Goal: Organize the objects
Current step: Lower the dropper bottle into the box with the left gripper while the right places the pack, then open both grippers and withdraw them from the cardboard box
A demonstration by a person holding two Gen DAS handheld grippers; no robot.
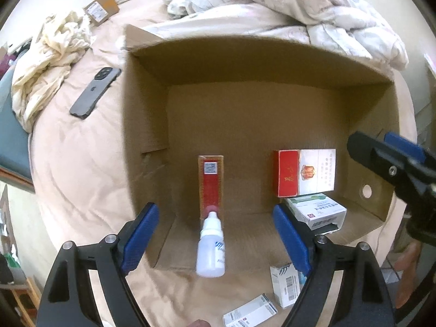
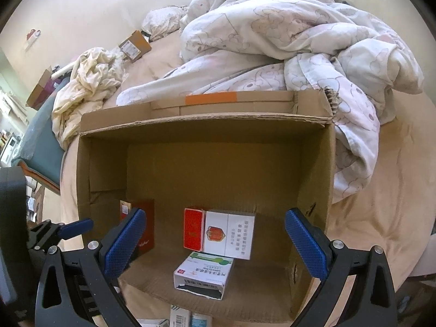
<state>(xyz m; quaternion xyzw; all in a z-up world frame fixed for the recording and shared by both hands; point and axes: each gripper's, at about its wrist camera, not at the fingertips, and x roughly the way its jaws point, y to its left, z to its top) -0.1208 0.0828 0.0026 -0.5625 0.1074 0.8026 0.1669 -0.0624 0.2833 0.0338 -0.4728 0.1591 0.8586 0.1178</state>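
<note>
Hovering above the cardboard box (image 1: 152,125) on the bed (image 1: 76,163): left gripper (image 1: 216,234), jaws spread wide, pinching nothing, with a small white dropper bottle (image 1: 211,250) showing between the blue pads, clear of both. Lying nearest on the bed, outside the box's open front: two small white cartons (image 1: 284,283) and (image 1: 249,313). Spreading fully too, right gripper (image 2: 215,242), holding nothing. Resting on the box floor below it: a white-and-green medicine carton (image 2: 204,273), and just behind, touching it, a red-and-white cigarette pack (image 2: 219,233) standing on edge. Standing farther left, a tall red box (image 1: 211,182). Lying beyond, on the bed left of the box, a dark phone (image 1: 95,92); farther back, a crumpled quilt (image 2: 286,35).
</note>
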